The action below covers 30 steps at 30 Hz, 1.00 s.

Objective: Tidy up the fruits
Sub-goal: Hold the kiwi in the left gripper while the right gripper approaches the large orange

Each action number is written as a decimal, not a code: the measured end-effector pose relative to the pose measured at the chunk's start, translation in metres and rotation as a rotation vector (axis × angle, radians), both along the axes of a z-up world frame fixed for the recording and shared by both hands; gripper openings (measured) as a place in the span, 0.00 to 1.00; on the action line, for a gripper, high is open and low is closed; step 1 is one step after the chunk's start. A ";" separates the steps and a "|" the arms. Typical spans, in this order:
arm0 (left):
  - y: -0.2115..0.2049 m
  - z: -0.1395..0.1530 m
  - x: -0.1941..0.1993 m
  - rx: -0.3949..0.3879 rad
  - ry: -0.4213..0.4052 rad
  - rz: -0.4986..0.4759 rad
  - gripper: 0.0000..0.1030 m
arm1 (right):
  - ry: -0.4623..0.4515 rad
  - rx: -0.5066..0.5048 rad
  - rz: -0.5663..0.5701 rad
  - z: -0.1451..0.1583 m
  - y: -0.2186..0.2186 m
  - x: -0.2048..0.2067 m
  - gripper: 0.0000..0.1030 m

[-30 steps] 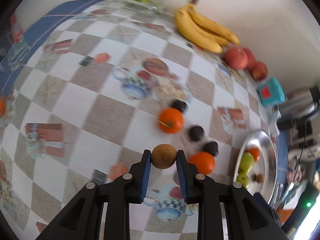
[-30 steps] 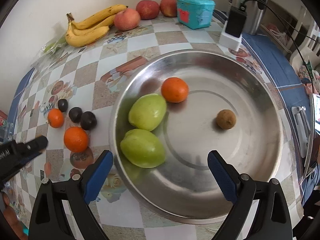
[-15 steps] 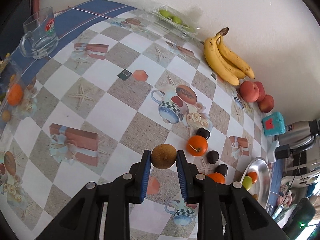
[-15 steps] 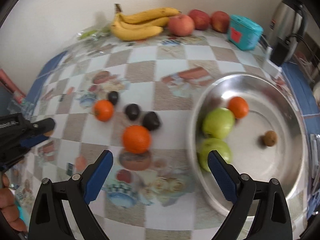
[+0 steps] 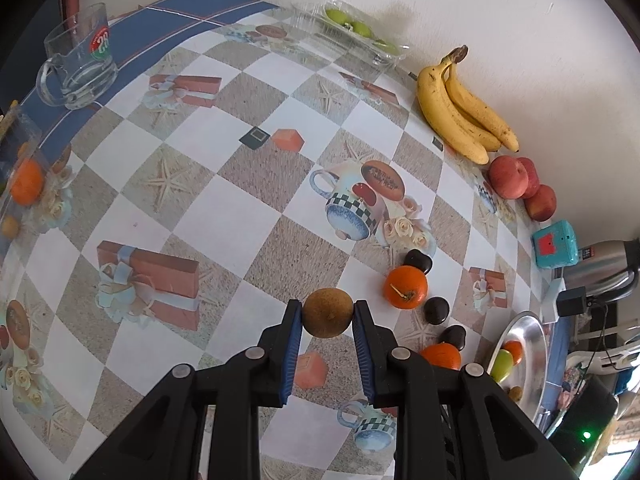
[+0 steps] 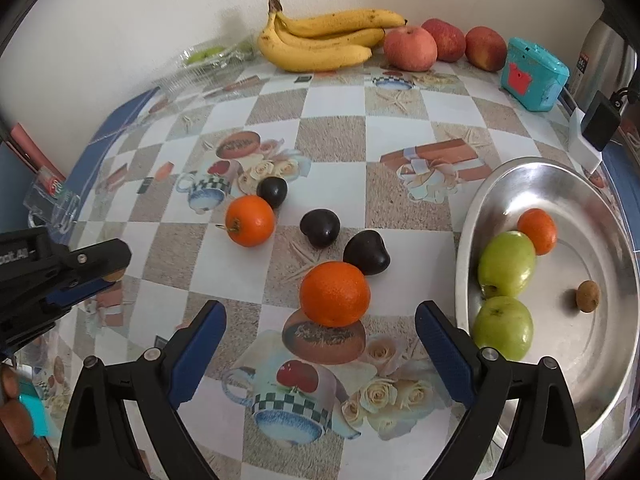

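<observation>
- The left gripper (image 5: 328, 316) has matte black, angular plastic arms at the bottom of its frame, each finger lined with a ribbed blue pad (image 5: 295, 344).
- Round silver screws (image 5: 253, 354) sit on the arm joints.
- The right gripper (image 6: 320, 344) shows the same black arms, blue pads (image 6: 442, 354) and silver screws (image 6: 489, 353).
- White lettering marks the black body at the right view's left edge.
</observation>
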State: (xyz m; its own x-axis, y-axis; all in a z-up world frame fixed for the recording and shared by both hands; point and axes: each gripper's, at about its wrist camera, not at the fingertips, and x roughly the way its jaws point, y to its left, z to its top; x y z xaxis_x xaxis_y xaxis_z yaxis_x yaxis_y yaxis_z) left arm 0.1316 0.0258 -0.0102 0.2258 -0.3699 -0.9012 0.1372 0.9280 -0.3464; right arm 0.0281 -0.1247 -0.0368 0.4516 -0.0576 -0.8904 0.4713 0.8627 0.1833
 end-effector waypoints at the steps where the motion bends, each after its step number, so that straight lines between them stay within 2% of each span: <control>1: -0.001 -0.001 0.000 0.002 0.004 -0.001 0.27 | 0.003 0.001 0.000 -0.002 0.000 0.002 0.93; 13: -0.008 -0.006 0.003 0.012 0.017 -0.020 0.27 | 0.072 -0.013 -0.006 -0.029 -0.004 0.018 0.93; 18: -0.009 -0.007 0.003 0.014 0.020 -0.025 0.27 | 0.093 -0.079 -0.006 -0.033 0.000 0.025 0.94; 20: -0.010 -0.007 0.003 0.014 0.023 -0.027 0.27 | 0.103 -0.107 0.006 -0.036 0.004 0.028 0.98; 21: -0.010 -0.008 0.003 0.014 0.023 -0.028 0.27 | 0.098 -0.105 0.006 -0.038 0.004 0.028 1.00; 30: -0.012 -0.009 0.003 0.009 0.033 -0.032 0.27 | 0.064 -0.123 -0.044 -0.040 0.005 0.026 1.00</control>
